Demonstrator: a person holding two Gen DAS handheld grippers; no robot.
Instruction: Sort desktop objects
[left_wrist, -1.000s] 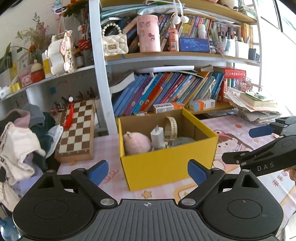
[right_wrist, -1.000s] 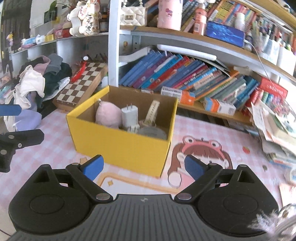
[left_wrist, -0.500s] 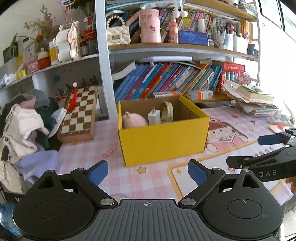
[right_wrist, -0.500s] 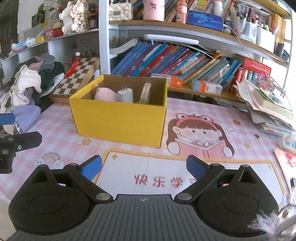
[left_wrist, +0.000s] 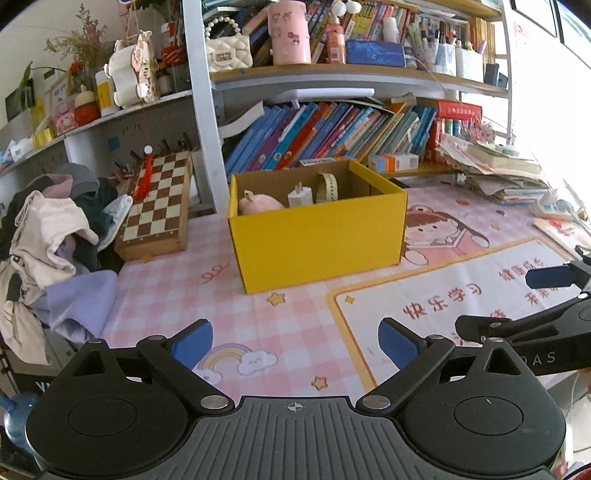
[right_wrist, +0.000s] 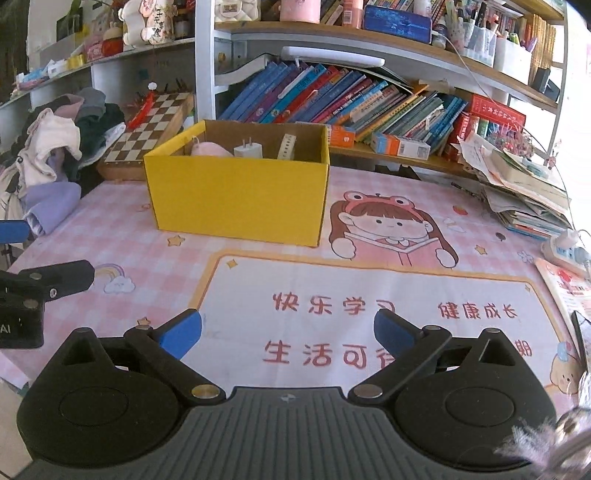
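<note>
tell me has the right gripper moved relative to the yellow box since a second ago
Yes. The right gripper has backed away from the yellow box; in the right wrist view the box now sits farther off, with more pink mat showing between.

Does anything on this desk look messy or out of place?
Yes. A heap of clothes slumps over the desk's left edge, and a stack of papers and books sprawls unevenly on the right. The yellow box looks tidy.

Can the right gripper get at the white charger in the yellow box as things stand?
Probably yes. The right gripper holds nothing, its jaws opening, and the yellow box has no lid. The white charger sits behind the box's near wall, so it likely has to come in from above.
</note>
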